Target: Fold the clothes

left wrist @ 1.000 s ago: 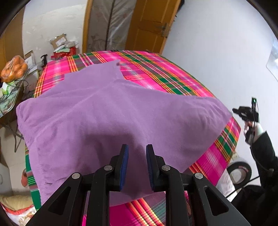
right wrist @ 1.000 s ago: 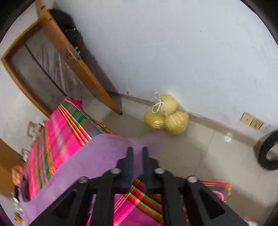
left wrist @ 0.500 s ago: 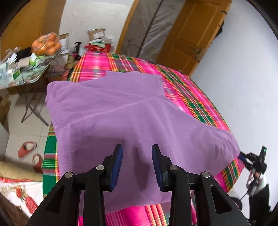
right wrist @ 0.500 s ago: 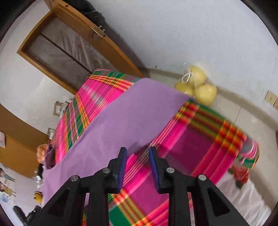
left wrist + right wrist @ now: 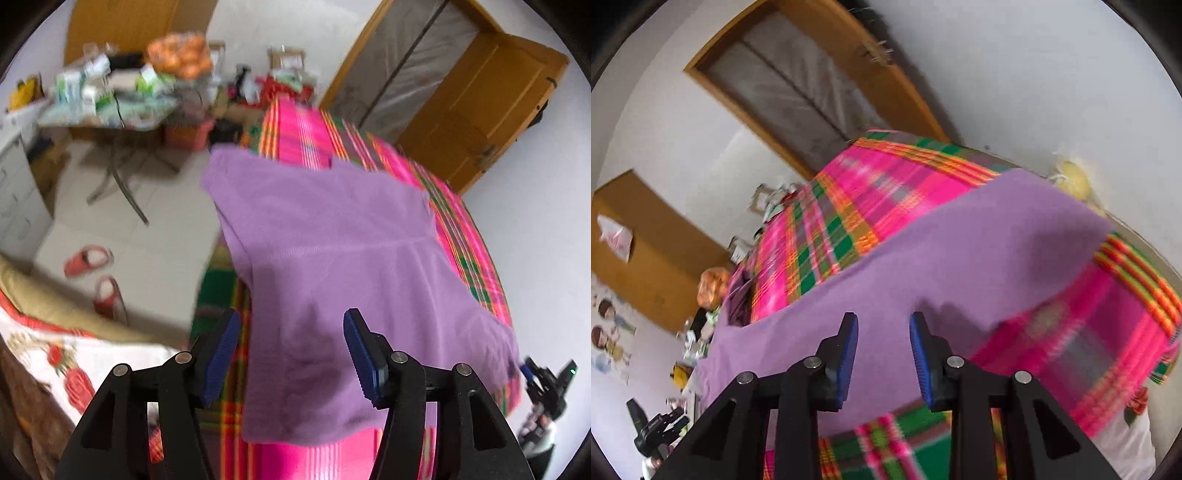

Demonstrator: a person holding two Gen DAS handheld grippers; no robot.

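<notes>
We see a white-walled room with a wooden door (image 5: 476, 107) and a desk under a pink plaid cloth (image 5: 306, 133). The same cloth (image 5: 849, 206) fills much of the right wrist view. A purple shirt (image 5: 347, 266) lies spread flat on the cloth, its near hem close to the desk's front edge and one sleeve reaching over the left edge. In the right wrist view the shirt (image 5: 923, 266) runs as a broad band across the desk.

Our left tool (image 5: 291, 354) hovers above the shirt's near part, its blue-padded jaws spread wide with nothing between them. Our right tool (image 5: 884, 350) is also open and empty, poised over the shirt's edge; we cannot tell whether it touches the fabric.

Behind the desk on the left stands a folding table (image 5: 107, 114) cluttered with boxes and a bag of oranges (image 5: 181, 59). Red slippers (image 5: 94, 273) lie on the floor. Both views are blurred.
</notes>
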